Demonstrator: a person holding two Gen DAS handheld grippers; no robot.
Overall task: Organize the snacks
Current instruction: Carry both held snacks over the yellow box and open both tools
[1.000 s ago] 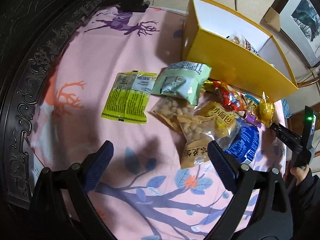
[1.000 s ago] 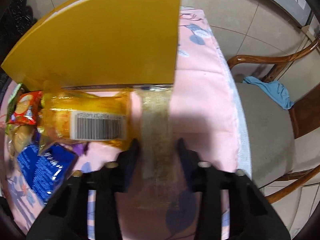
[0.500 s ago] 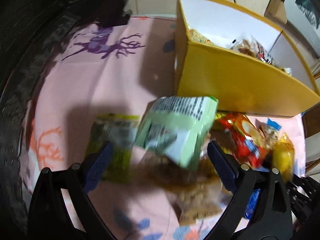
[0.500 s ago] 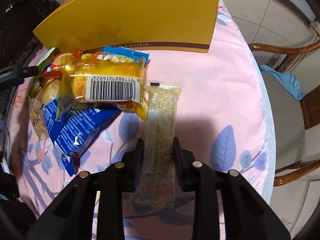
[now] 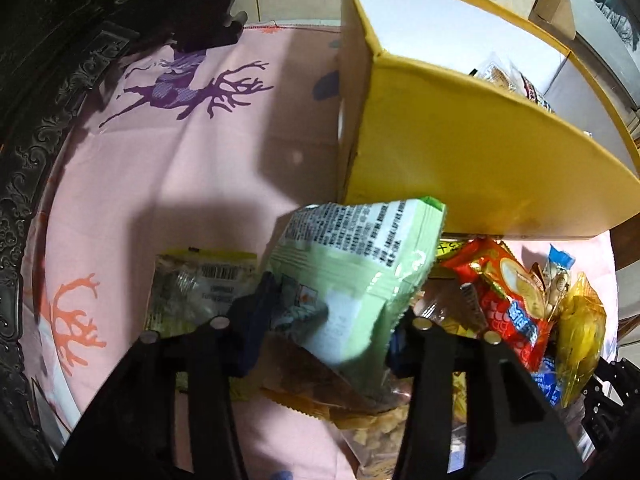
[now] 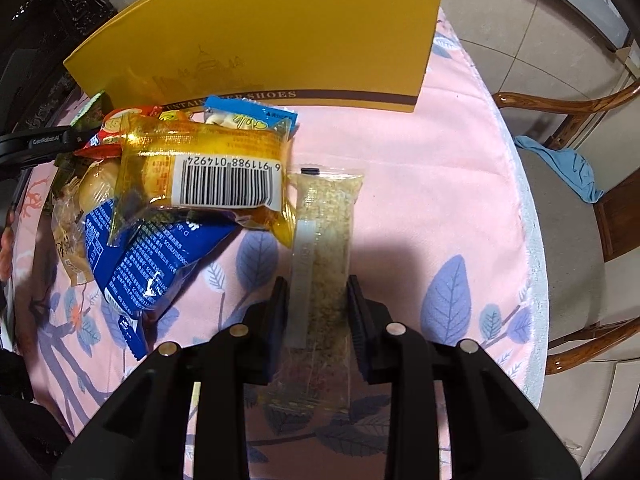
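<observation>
My left gripper [image 5: 332, 316] is shut on a pale green snack bag [image 5: 360, 264], held tilted over the snack pile, in front of the yellow box [image 5: 460, 168]. My right gripper [image 6: 318, 304] is shut on a clear-wrapped grain bar [image 6: 324, 240], held above the pink cloth. A yellow bun pack with a barcode [image 6: 208, 168], a blue bag [image 6: 152, 248] and a red packet [image 5: 508, 304] lie in the pile. The box [image 6: 260, 36] holds some snacks [image 5: 508, 80].
A yellow-green packet [image 5: 200, 284] lies left of the pile. Carved dark furniture [image 5: 36, 128] borders the table's left. A wooden chair [image 6: 580, 208] with a blue cloth [image 6: 568, 168] stands to the right. The table edge [image 6: 528, 216] curves on the right.
My left gripper moved forward to the green bag and closed on it, lifting it. My right gripper pulled back from the box with the grain bar held.
</observation>
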